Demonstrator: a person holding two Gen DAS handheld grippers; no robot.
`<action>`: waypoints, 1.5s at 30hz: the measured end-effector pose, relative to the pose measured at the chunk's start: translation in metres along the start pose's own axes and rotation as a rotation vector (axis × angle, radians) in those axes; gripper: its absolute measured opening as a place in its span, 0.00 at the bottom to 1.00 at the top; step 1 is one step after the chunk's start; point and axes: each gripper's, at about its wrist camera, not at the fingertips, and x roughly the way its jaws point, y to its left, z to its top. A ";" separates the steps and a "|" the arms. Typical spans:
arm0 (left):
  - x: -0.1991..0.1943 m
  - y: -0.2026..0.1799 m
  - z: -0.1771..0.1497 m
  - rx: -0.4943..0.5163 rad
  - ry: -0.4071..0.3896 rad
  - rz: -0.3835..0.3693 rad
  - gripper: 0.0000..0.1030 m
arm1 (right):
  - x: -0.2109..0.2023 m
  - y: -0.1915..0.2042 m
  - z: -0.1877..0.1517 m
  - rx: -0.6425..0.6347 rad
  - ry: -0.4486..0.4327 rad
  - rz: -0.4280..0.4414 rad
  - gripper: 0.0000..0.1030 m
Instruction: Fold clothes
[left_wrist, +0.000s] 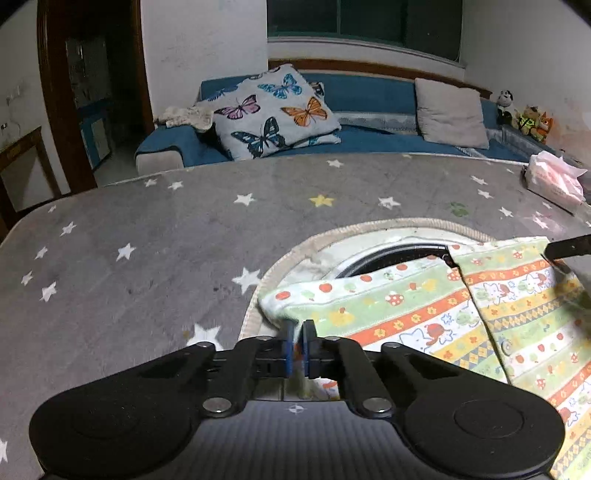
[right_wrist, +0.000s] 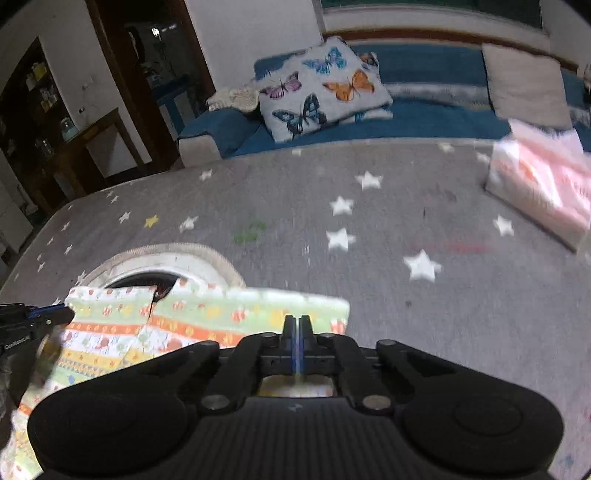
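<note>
A small patterned garment (left_wrist: 424, 314) with green, orange and white bands lies on the grey star-print cloth (left_wrist: 166, 240). It partly covers a round rope-edged hole (left_wrist: 388, 254). My left gripper (left_wrist: 298, 328) is shut on the garment's left corner. In the right wrist view the same garment (right_wrist: 207, 317) spreads to the left, and my right gripper (right_wrist: 296, 323) is shut on its right upper edge. The left gripper's tip (right_wrist: 48, 315) shows at the left edge of that view. The right gripper's tip (left_wrist: 569, 247) pokes in at the right of the left wrist view.
A pink tissue pack (left_wrist: 554, 181) sits at the table's far right, also in the right wrist view (right_wrist: 543, 188). Behind the table stands a blue sofa (left_wrist: 369, 136) with a butterfly cushion (left_wrist: 273, 110), a grey cushion (left_wrist: 448, 110) and plush toys (left_wrist: 524, 114). A wooden doorway (left_wrist: 85, 92) is at left.
</note>
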 end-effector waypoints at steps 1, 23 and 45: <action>-0.001 0.000 0.002 0.000 -0.018 0.012 0.01 | -0.002 0.002 0.003 -0.001 -0.029 -0.001 0.00; 0.017 0.003 0.012 0.013 -0.035 0.070 0.02 | 0.012 -0.001 0.025 0.043 -0.032 -0.047 0.08; -0.097 -0.122 -0.069 0.269 -0.068 -0.227 0.40 | -0.100 0.089 -0.108 -0.371 0.235 0.027 0.37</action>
